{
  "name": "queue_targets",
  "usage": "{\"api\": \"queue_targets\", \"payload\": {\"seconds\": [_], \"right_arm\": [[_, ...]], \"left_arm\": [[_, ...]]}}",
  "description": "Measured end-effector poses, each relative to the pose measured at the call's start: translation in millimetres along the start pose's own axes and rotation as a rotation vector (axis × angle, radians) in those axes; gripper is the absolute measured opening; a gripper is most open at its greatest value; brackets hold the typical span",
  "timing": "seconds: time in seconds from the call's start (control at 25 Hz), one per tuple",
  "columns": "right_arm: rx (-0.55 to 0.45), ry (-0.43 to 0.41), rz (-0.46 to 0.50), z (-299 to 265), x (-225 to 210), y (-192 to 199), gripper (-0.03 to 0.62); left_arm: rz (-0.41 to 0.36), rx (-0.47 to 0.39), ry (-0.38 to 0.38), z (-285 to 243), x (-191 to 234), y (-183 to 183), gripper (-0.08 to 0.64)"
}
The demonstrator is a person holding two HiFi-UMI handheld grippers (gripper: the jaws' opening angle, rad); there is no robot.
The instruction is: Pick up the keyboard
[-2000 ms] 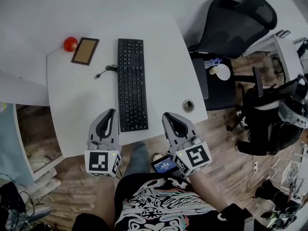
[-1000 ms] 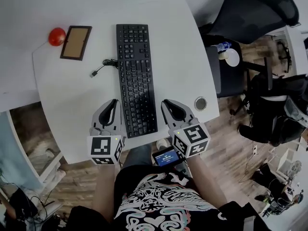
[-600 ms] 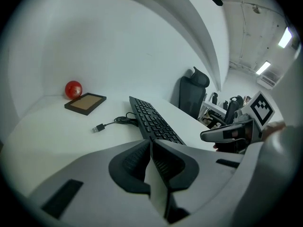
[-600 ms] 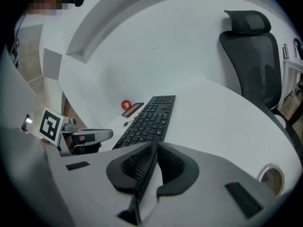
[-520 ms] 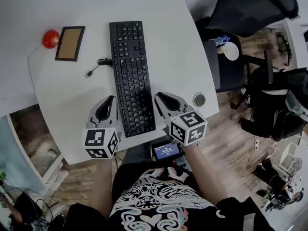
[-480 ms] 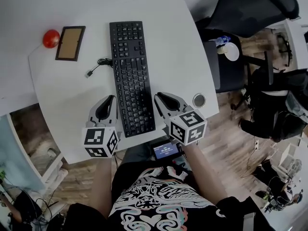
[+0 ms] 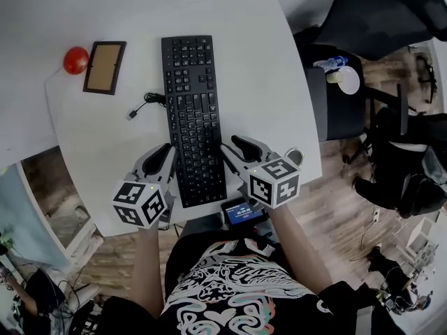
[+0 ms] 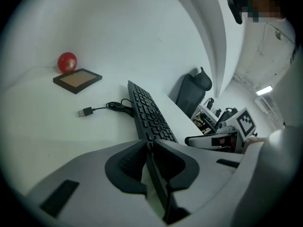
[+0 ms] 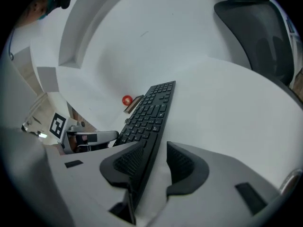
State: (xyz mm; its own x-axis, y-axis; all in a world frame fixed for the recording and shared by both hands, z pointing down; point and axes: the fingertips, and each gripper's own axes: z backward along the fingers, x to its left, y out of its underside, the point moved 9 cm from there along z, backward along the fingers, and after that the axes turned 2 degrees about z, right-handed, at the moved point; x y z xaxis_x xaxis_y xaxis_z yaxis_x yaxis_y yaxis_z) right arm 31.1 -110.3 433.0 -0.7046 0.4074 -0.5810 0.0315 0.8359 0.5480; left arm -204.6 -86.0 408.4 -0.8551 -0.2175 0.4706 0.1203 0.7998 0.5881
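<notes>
The keyboard [image 7: 192,117] lies on the bench [image 7: 258,68], its near end at the front edge. The left hand-held gripper [image 7: 165,150] is clenched on nothing, just beside the keyboard's left edge. The right hand-held gripper [image 7: 232,145] has just been opening its jaws, and they now straddle the right edge, released.

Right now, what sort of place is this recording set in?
Likely an office: a black wired keyboard on a white rounded desk, a black swivel chair beside it, wood-plank floor.

Right gripper [image 9: 155,148] jaws just opened, apart; keyboard [image 9: 150,111] near edge between them, on white table [image 9: 227,108]; red ball [image 9: 127,100] beyond.
</notes>
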Motion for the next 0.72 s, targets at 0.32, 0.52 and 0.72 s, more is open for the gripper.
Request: {"api": "queue_targets", "payload": {"seconds": [0.32,0.52,0.72], "right_arm": [[0.081,-0.067,-0.063,-21.6,-8.4,-15.5,0.192],[0.117,-0.104,-0.059,-26.1,-9.1,-21.6,0.192],[0.126,-0.128,-0.058,-31.5,-7.7,-25.4,0.192]], "left_arm": [[0.160,0.034,0.120,-19.7,9.6,-2.7,0.222],[0.190,0.101,0.121,-29.5,10.4,-5.5,0.222],[0.199,0.143,0.135,-40.7,8.2,-5.9,0.222]]}}
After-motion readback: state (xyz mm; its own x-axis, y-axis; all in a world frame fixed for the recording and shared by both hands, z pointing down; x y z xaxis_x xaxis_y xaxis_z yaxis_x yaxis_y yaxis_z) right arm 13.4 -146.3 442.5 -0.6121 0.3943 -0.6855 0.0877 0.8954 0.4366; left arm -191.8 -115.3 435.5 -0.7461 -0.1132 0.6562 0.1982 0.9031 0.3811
